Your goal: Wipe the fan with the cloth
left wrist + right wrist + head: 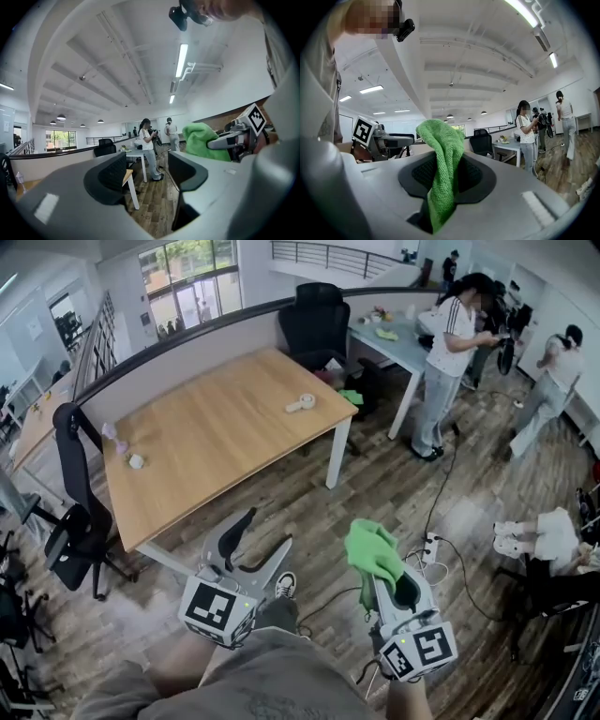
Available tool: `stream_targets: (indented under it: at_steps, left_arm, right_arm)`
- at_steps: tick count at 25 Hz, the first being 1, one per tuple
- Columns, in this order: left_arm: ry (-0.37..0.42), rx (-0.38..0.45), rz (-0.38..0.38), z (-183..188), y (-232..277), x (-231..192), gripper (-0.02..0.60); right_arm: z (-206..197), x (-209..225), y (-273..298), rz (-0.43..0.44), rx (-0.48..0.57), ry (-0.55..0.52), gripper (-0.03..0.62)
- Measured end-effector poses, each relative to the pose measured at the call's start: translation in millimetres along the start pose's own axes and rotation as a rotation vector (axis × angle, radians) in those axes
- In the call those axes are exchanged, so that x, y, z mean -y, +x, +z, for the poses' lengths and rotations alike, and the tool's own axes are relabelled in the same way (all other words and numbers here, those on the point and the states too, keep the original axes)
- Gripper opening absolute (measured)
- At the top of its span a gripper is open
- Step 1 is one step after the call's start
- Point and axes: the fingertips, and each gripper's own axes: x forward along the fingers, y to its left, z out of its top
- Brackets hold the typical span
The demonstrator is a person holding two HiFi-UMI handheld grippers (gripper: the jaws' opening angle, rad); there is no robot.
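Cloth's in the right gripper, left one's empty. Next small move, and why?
Probably carry both grippers forward to the wooden table: the right gripper is shut on the green cloth, the left gripper stands open and empty, and both hang short of the table.

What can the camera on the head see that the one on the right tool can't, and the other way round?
Only the head view shows the wooden table from above, with a tape roll lying on it. Only the right gripper view shows the ceiling lights overhead. Both show the green cloth pinched in the right tool, the open, empty left tool beside it, and a standing person in a white shirt. Neither shows a fan.
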Motion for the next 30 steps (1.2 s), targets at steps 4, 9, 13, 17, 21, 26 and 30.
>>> stream_targets:
  at_steps: [4,9,13,17,21,26,30]
  left_arm:
    - [-0.002,-0.009,0.001,-4,19,-6,0.279]
    - [-0.007,-0.015,-0.012,-12,54,-21,0.279]
    - [-0.016,-0.018,-0.025,-15,91,-42,0.279]
    - [-0.018,-0.045,-0.039,-19,131,-74,0.279]
    - [-0.009,-0.064,-0.045,-21,174,-118,0.279]
    - [-0.018,-0.087,-0.045,-26,225,-172,0.279]
    - [0.007,-0.075,-0.048,-27,256,-209,0.279]
  right_arm:
    - [-1,18,14,-0.008,-0.004,0.004,0.097]
    - [-3,40,44,-0.012,-0.021,0.003,0.097]
    - [0,62,77,-0.022,-0.039,0.005,0.097]
    - [6,84,123,-0.034,-0.057,0.011,0.097]
    - [13,104,180,-0.035,-0.072,0.017,0.097]
    - [24,123,253,-0.032,-0.080,0.011,0.097]
    - [36,137,300,-0.034,-0.064,-0.004,0.097]
